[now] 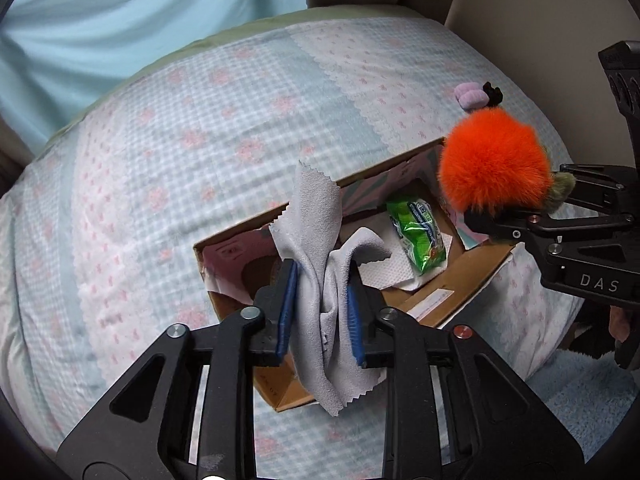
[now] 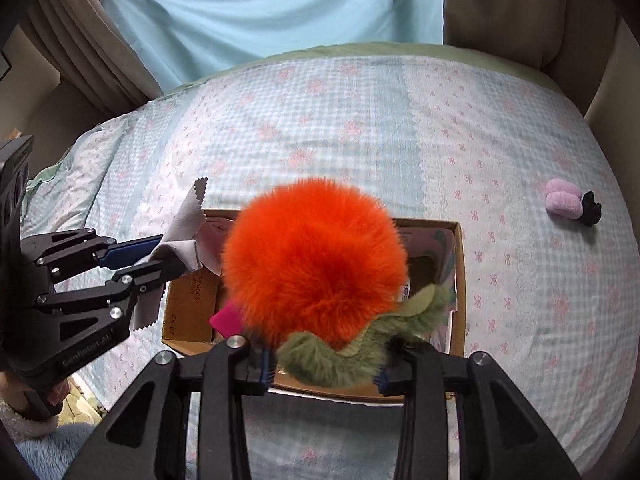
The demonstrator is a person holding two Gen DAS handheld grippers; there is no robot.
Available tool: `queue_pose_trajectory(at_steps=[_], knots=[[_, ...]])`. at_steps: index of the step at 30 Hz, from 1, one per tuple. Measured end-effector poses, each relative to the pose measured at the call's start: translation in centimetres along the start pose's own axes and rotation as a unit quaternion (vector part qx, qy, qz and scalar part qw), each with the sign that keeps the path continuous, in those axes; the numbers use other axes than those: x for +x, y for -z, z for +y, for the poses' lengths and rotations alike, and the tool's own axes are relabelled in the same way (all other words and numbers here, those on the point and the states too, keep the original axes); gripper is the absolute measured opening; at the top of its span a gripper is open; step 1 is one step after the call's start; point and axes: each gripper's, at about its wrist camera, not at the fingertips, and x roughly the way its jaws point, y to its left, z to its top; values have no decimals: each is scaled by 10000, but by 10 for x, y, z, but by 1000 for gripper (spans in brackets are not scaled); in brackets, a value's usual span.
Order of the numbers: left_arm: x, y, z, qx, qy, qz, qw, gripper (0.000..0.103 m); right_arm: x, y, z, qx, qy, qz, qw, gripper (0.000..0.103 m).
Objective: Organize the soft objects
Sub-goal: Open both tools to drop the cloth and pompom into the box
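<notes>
An open cardboard box [image 1: 472, 276] [image 2: 460, 280] lies on the bed. My left gripper [image 1: 322, 304] is shut on a grey cloth [image 1: 320, 240] and holds it above the box's near-left part; it shows in the right wrist view [image 2: 160, 256] with the cloth [image 2: 184, 236]. My right gripper [image 2: 324, 368] is shut on a fluffy orange pompom [image 2: 316, 264] with green fuzzy leaves [image 2: 340, 356], above the box. In the left wrist view that gripper [image 1: 504, 216] holds the pompom [image 1: 494, 168] over the box's right end. A green packet [image 1: 418, 232] and white tissue [image 1: 384, 268] lie in the box.
A small purple plush with a black piece [image 1: 474, 96] [image 2: 564, 200] lies on the checked bedspread [image 1: 200, 140] [image 2: 360, 128] beyond the box. A light blue sheet [image 2: 260, 8] and beige cushions [image 2: 520, 8] rise behind. A blue fuzzy rug [image 1: 592, 400] lies beside the bed.
</notes>
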Motion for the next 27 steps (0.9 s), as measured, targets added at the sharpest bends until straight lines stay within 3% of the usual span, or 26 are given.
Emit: queue_pose_trajectory(at_steps=[1,2,3,6,9,15,27], knots=[[7,-1,-3,29,20,142,9999,101,7,-1,-2,130,63,106,9998,67],[11,0,-6,65,28,148,9999,103,10,0,-5,262,138,133,9995,76],[14,2,-8,124,56,165,9998,103,12,1,-7,346,187,135,9991,86],[21,12,-10,128,36,274,9995,103,10,6,-12,377,333,146,9986,90],[26,22,-6,-51,122,406,9991,103,11,10,-17,468,346,212,9981,101],[23,29,-7,-181,18,482,9987,103,7,15,-19,494,266,221,9982,101],[-11,31,-29,-341,-243,263,9988,103,-20,26,-22,401,8,-43,9992,101]])
